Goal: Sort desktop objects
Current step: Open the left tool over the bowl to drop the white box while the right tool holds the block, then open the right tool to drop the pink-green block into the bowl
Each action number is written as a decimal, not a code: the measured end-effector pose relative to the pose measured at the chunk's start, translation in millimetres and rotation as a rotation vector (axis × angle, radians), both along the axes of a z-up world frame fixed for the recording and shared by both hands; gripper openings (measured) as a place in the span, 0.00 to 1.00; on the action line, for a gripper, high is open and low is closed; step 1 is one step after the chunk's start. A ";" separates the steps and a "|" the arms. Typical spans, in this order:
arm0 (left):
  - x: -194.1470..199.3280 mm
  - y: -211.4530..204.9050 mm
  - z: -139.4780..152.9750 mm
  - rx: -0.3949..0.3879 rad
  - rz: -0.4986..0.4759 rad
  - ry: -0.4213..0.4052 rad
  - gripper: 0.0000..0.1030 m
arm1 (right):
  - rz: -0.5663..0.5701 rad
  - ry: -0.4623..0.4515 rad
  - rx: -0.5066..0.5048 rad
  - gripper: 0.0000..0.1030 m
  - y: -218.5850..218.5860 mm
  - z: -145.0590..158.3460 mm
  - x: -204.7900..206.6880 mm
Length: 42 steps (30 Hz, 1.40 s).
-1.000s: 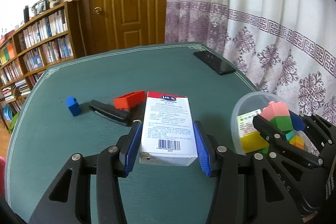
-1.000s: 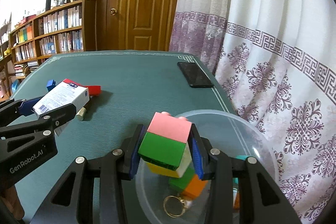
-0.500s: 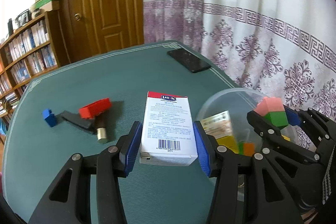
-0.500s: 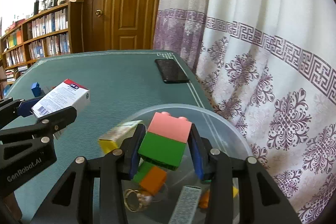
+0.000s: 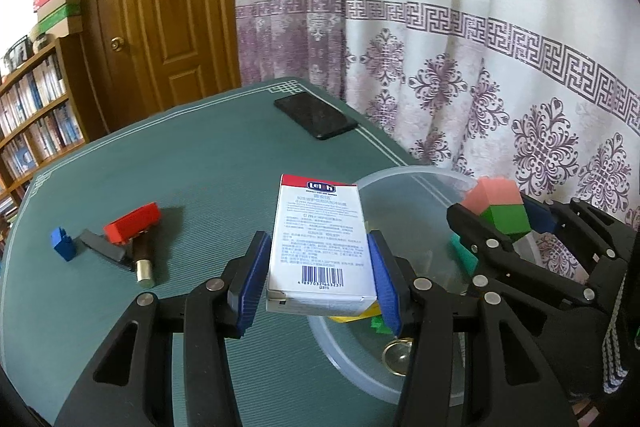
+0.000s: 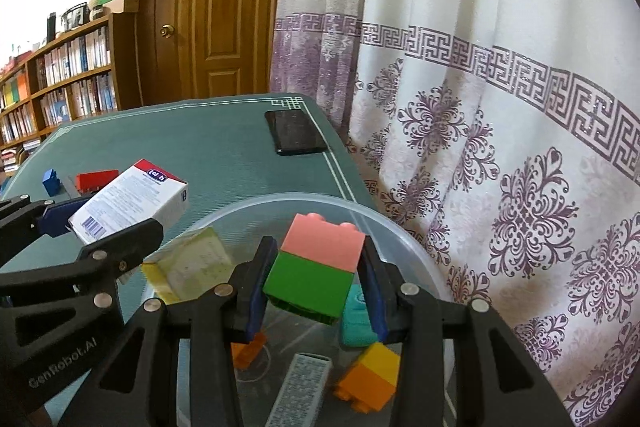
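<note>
My left gripper (image 5: 318, 277) is shut on a white carton with a red top (image 5: 320, 239), held over the near rim of a clear plastic bowl (image 5: 416, 183). The same carton (image 6: 128, 201) shows at the left of the right wrist view. My right gripper (image 6: 314, 281) is shut on a pink-and-green block stack (image 6: 316, 267), hanging above the bowl (image 6: 404, 231). In the left wrist view that stack (image 5: 500, 205) sits at the right, over the bowl's far side. Inside the bowl lie a yellow box (image 6: 188, 267), an orange-yellow block (image 6: 370, 379), a teal piece (image 6: 354, 319) and other small items.
On the green table (image 5: 180, 163) at the left lie a red block (image 5: 132, 227), a blue block (image 5: 62, 243), a dark flat piece (image 5: 102, 247) and a gold-tipped tube (image 5: 142, 259). A black phone (image 5: 316, 117) lies near the far edge. Curtain hangs close on the right.
Both grippers have carried their loads to the right across the table. The carton, earlier beside the bowl, now overlaps its rim, and the block stack hangs further over the bowl's inside.
</note>
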<state>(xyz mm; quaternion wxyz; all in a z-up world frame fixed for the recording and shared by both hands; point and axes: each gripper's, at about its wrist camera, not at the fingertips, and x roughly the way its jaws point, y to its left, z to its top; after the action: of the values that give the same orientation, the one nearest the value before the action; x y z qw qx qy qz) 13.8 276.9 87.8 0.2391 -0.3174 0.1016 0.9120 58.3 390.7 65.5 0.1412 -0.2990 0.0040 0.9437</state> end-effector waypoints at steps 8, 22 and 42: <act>-1.8 9.5 -2.3 0.012 -0.035 -0.034 0.51 | -0.029 -0.004 -0.021 0.44 13.6 -1.5 0.2; 0.0 5.3 -3.0 0.042 -0.057 -0.034 0.71 | -0.065 -0.033 -0.119 0.44 30.8 -7.9 -1.6; -7.3 17.6 -22.5 0.167 -0.164 -0.186 0.71 | -0.135 -0.004 -0.152 0.44 50.4 -3.9 3.3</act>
<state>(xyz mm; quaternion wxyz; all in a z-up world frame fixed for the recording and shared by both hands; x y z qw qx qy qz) 6.5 294.5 65.3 0.3467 -0.3701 0.0285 0.8614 61.5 441.0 61.6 0.1815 -0.3099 0.0954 0.9284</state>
